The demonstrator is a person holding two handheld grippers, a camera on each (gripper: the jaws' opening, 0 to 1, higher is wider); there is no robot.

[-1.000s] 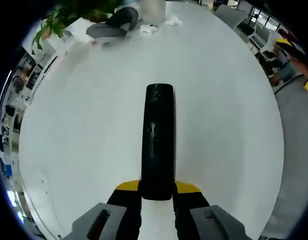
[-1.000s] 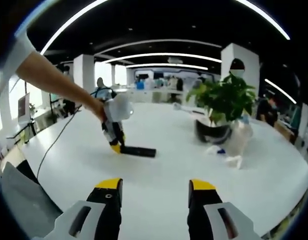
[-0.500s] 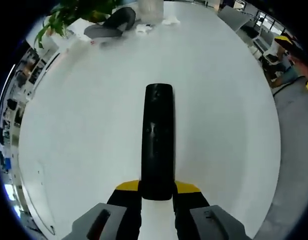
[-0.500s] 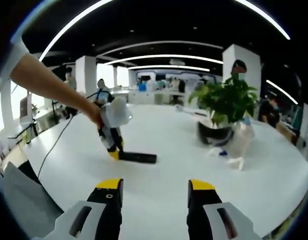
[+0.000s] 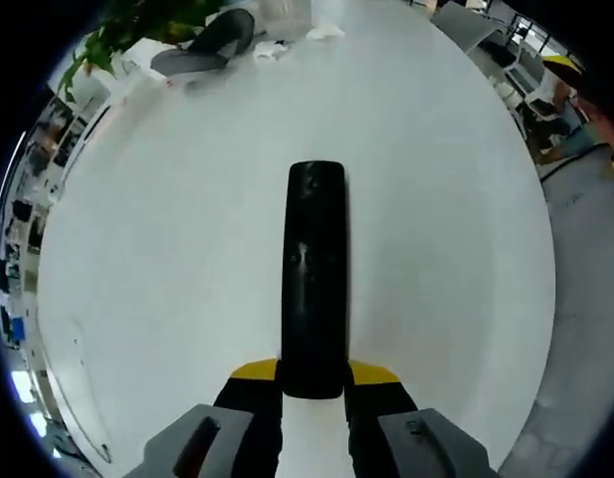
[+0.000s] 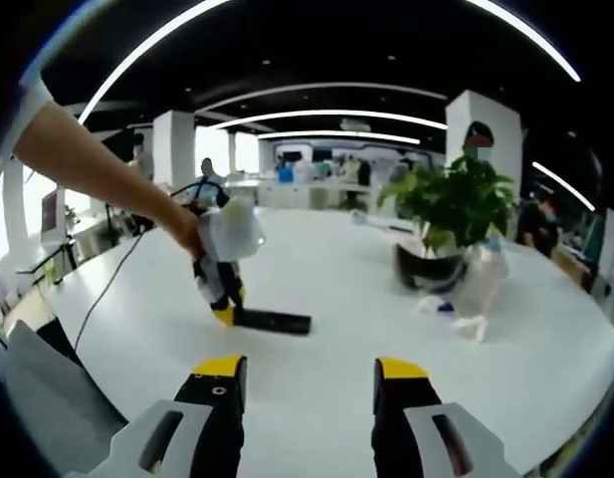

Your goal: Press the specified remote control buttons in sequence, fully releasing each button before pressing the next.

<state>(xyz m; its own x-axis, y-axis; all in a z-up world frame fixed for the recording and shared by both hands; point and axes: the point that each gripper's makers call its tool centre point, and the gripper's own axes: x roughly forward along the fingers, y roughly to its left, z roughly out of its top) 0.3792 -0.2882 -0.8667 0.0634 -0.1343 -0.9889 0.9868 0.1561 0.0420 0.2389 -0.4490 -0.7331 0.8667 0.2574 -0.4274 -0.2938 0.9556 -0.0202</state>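
Remote (image 5: 313, 274) lies gripped on the bench (image 5: 167, 249) in our left gripper (image 5: 313, 376), right gripper (image 6: 307, 383) open well off it, so pressing seems unstarted.

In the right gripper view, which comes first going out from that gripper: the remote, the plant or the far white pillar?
1. Remote, lying on the table just left of centre.
2. Plant, farther back on the right.
3. Pillar, beyond the table, upper right.
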